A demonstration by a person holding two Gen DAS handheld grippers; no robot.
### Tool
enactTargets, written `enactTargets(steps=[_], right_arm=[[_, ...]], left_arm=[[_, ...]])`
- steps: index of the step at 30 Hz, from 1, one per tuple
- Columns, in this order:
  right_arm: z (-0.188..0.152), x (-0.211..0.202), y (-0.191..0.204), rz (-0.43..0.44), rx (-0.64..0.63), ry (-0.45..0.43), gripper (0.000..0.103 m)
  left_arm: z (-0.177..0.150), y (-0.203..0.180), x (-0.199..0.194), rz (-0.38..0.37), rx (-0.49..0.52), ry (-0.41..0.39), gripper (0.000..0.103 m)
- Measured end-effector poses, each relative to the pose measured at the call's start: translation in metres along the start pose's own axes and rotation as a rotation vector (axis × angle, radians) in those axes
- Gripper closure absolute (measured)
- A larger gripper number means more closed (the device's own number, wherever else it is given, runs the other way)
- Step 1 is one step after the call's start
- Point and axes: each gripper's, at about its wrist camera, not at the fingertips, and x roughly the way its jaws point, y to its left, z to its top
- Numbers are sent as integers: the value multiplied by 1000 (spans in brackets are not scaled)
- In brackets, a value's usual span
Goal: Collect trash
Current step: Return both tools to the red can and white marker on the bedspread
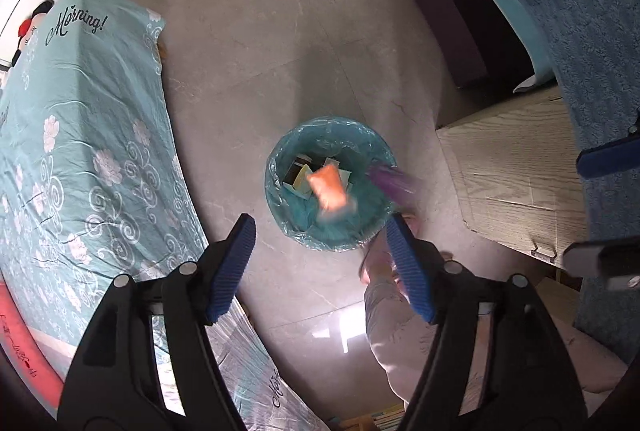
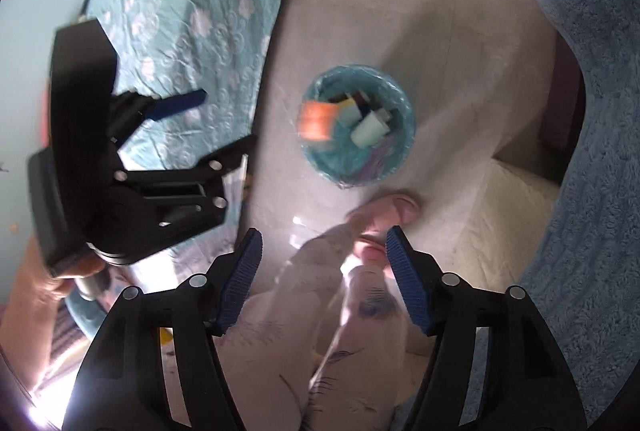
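Trash bin (image 1: 332, 187) with teal liner at 12 o'clock below both grippers, already holding boxes. Orange packet (image 1: 328, 191) blurred over bin mouth, seemingly mid-fall. Left gripper (image 1: 320, 267) spread wide, empty; right gripper (image 2: 320, 275) likewise. Floor around bin shows no litter; collection likely nearly finished.

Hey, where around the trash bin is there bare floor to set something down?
Bare grey floor lies beyond the bin, between the teal floral bedspread and the dark bed base. A narrower strip runs between bin and bedspread. It is crowded toward the wooden cabinet and the person's feet; the bin holds boxes and an orange packet.
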Motion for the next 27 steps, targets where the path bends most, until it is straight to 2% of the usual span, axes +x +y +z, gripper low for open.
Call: enactTargets(steps=[13, 19, 22, 24, 27], right_arm=[[-21, -31, -16, 20, 28, -85, 34], [-39, -61, -17, 60, 15, -181, 28], [-55, -85, -17, 67, 19, -256, 22], [-69, -104, -22, 84, 35, -312, 20], [-94, -132, -31, 113, 76, -406, 18]], left_arm=[[-7, -7, -10, 4, 17, -18, 35], [-9, -12, -30, 8, 36, -55, 35], [-10, -19, -48, 4, 63, -96, 28], [-12, -31, -68, 6, 108, -171, 26], [-12, -50, -93, 3, 171, -244, 18]])
